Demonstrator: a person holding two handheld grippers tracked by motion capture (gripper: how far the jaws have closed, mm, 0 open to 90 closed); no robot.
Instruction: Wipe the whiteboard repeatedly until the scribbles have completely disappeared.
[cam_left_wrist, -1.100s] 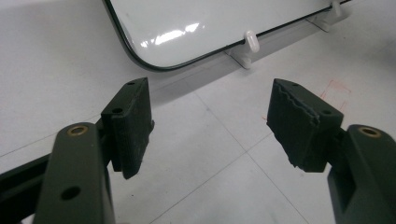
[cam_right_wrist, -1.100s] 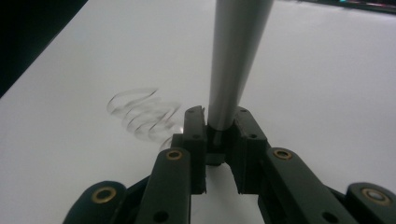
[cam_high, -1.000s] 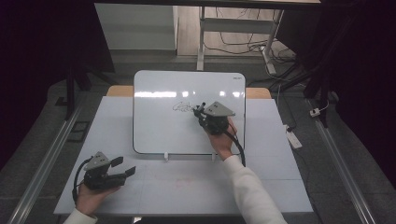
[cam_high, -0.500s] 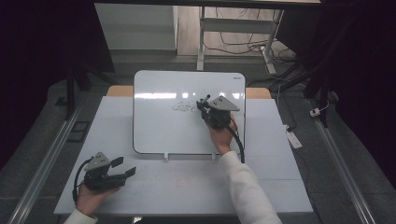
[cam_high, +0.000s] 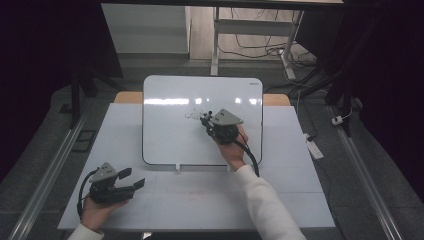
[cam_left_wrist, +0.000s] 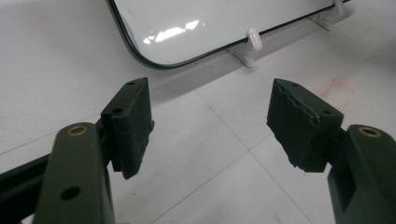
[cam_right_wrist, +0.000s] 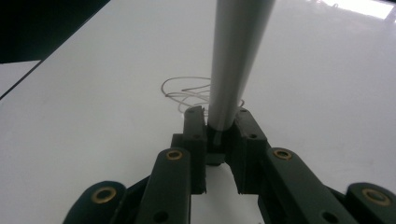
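A lab-style recording bench in a dim workroom

A plain white table (cam_high: 200, 200) carries a whiteboard (cam_high: 170, 135) on small clips; around it lie grey floor, metal rails (cam_high: 45, 170), loose cables (cam_high: 260, 47), a power strip (cam_high: 315, 148) and bare table legs (cam_high: 216, 40), with dark surroundings.

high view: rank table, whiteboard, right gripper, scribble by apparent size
1. table
2. whiteboard
3. right gripper
4. scribble, partly hidden by that gripper, so its full extent is unsure.
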